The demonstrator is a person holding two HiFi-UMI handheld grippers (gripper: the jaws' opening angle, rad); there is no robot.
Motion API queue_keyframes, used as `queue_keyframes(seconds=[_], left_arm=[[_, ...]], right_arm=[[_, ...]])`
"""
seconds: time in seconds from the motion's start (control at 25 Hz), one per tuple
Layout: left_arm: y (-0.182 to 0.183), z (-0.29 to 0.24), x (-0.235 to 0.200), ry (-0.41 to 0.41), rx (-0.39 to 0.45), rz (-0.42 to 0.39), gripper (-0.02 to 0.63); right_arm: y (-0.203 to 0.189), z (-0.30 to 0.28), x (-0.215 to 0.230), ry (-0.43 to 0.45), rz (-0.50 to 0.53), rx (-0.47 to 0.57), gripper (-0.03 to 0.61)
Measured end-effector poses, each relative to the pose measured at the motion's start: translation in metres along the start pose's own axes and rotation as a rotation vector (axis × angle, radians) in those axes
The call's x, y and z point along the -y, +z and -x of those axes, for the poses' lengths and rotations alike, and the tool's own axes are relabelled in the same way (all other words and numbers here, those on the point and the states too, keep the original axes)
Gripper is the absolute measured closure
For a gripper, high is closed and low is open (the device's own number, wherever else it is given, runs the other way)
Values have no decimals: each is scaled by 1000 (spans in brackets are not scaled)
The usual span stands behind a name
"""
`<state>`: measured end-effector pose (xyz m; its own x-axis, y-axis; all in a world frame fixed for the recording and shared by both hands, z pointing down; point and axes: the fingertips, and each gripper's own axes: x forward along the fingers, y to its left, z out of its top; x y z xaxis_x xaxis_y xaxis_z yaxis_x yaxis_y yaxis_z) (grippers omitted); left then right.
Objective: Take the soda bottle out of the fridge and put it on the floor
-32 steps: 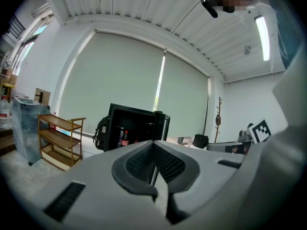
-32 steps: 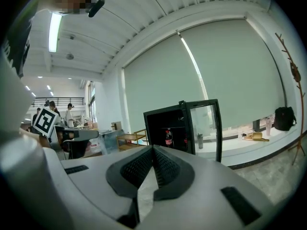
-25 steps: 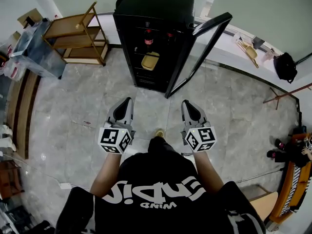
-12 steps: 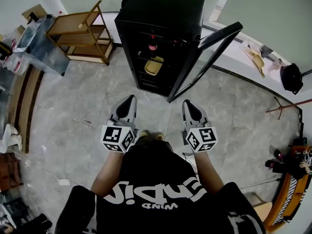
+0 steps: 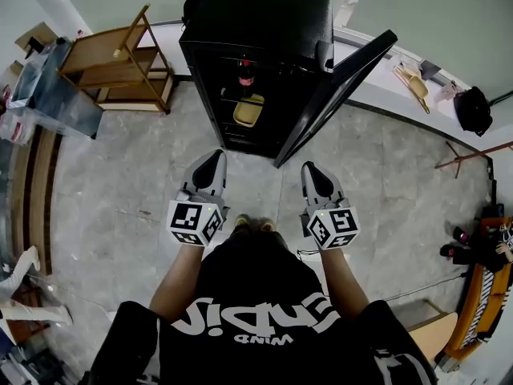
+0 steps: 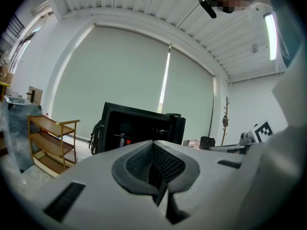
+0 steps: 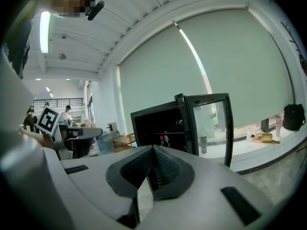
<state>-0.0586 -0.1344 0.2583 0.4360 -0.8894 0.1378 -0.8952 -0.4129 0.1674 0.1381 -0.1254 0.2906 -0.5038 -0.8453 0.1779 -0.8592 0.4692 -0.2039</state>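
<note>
**Bottle waits on the fridge shelf; both tongs pressed together and empty**

The soda bottle point(image 5: 245, 77) is inside the black fridge point(image 5: 264, 22), on an upper shelf, towards the left side of the opening. It seems to stand upright, with a dark body and a red label. The fridge is far from the person, and a stretch of grey floor point(image 5: 160, 175) lies between them.

I judge the bottle to be stiff plastic, rather heavy if it is full, and possibly cold and a little slippery. The round body may roll between flat pads. The best place to hold is probably the body at the label or just under the shoulder, with the tongs coming level from the front. The thin neck would give less support.

The left gripper point(image 5: 215, 157) and the right gripper point(image 5: 311, 169) are held side by side, near the person, and point towards the fridge. On each one the jaws are pressed together with nothing between them, so they must spread before any grip.

The door point(image 5: 337, 95) stands open to the right and leaves the front free. On the shelf below the bottle lies a yellow dish point(image 5: 248, 109); it is apart from the bottle, but a low reach could knock it. A wooden rack point(image 5: 112, 54) stands left of the fridge, well apart from the path. The shelf above the bottle may limit lifting, so I think the bottle should be drawn out forward first.
</note>
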Motion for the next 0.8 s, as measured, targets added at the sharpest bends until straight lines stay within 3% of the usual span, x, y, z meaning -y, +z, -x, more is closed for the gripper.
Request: queue_keyframes(seconds=[0.24,0.48,0.8], left_arm=[[-2,-9,-26,-26,-14,-5,606],[-4,-19,-39,-26,-10,-11,606],[-22,-46,-45,-19,12,-7,606]], right_arm=[[-4,-22,-11,-37,-24,10,554],[-5,-43,-23,2,8,6,554],[-12,-63,-6,22,20,36,554]])
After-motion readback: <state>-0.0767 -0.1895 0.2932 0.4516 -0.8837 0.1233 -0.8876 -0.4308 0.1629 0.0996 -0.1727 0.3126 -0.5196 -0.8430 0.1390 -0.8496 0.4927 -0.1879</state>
